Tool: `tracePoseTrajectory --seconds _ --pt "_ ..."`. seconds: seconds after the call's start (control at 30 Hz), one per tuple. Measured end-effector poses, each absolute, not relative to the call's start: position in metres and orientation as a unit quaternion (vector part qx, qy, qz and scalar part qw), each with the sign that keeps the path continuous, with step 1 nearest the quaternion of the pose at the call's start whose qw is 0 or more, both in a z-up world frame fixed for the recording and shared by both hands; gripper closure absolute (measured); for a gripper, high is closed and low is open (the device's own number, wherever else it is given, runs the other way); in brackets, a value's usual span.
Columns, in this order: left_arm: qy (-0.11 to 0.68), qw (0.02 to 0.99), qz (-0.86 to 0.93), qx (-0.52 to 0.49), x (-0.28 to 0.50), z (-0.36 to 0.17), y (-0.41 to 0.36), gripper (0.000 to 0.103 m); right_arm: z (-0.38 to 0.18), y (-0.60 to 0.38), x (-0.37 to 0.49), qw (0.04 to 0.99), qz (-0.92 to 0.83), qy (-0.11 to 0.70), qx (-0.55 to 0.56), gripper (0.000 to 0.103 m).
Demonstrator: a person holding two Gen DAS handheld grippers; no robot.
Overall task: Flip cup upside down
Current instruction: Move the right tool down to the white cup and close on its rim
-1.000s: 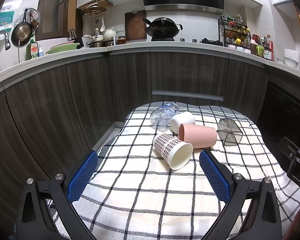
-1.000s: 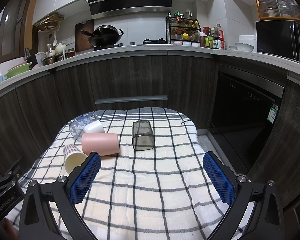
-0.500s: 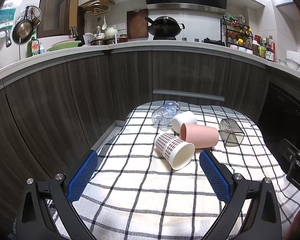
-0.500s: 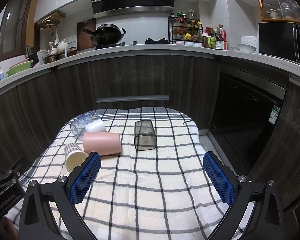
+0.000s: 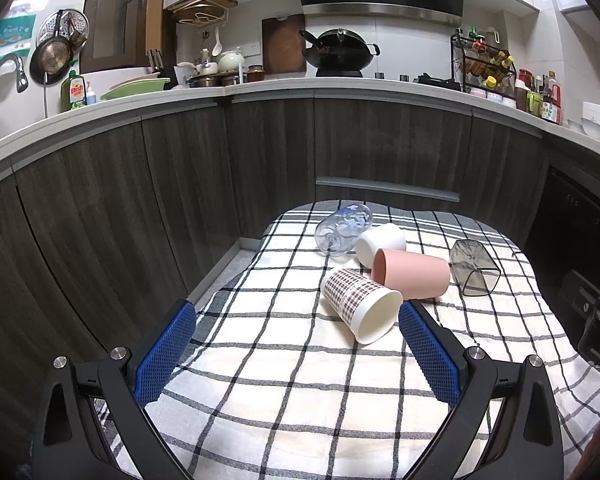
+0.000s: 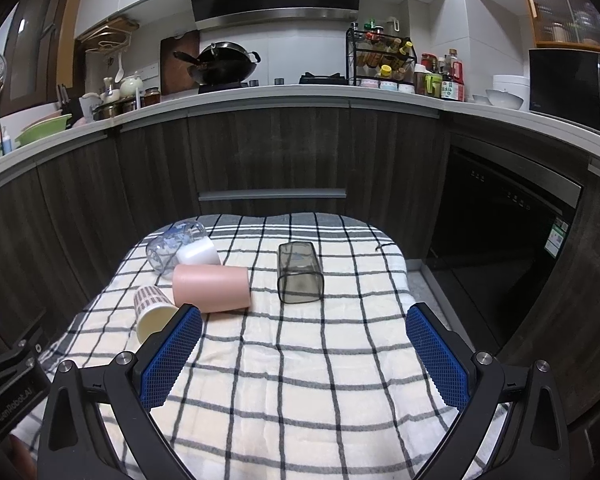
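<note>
Several cups lie on their sides on a checked cloth (image 5: 284, 392): a houndstooth paper cup (image 5: 360, 304), a pink cup (image 5: 412, 273), a white cup (image 5: 380, 240), a clear blue-tinted cup (image 5: 342, 228) and a smoky square cup (image 5: 474, 266). My left gripper (image 5: 296, 350) is open and empty, just short of the houndstooth cup. In the right wrist view my right gripper (image 6: 304, 354) is open and empty, short of the pink cup (image 6: 212, 288) and the smoky cup (image 6: 299, 277). The houndstooth cup (image 6: 152, 312) sits by its left finger.
Dark wood kitchen cabinets (image 5: 260, 168) curve round behind the cloth-covered table. A dark oven front (image 6: 500, 248) stands to the right. The left gripper's body (image 6: 8, 380) shows at the left edge of the right wrist view.
Both grippers have edged slightly forward and up toward the cups. The cups have not moved.
</note>
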State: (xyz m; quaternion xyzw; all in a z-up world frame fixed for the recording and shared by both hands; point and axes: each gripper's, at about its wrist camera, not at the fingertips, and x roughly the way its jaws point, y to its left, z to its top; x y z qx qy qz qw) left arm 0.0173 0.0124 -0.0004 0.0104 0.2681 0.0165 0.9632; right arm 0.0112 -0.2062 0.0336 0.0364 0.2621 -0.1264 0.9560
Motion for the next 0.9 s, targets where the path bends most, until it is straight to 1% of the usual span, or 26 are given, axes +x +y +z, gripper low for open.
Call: tracePoseTrajectory --seconds 0.23,0.43,0.57,0.73,0.9 --pt "0.277 0.961 0.018 0.005 0.036 0.008 0.017 0.000 0.043 -0.199 0.051 0.951 -0.078 0.296 0.031 0.001" --pt "0.293 0.955 0.044 0.000 0.073 0.017 0.025 0.000 0.047 -0.178 0.104 0.935 -0.028 0.352 -0.003 0.001" --pt "0.308 0.950 0.051 -0.009 0.099 0.022 0.035 0.000 0.052 -0.170 0.144 0.920 -0.007 0.392 0.000 0.001" --pt "0.320 0.946 0.044 -0.019 0.131 0.030 0.051 0.000 0.055 -0.169 0.190 0.899 0.007 0.436 0.042 0.001" --pt "0.350 0.937 0.002 -0.004 0.182 0.042 0.066 0.000 0.044 -0.175 0.236 0.863 0.006 0.482 0.150 0.002"
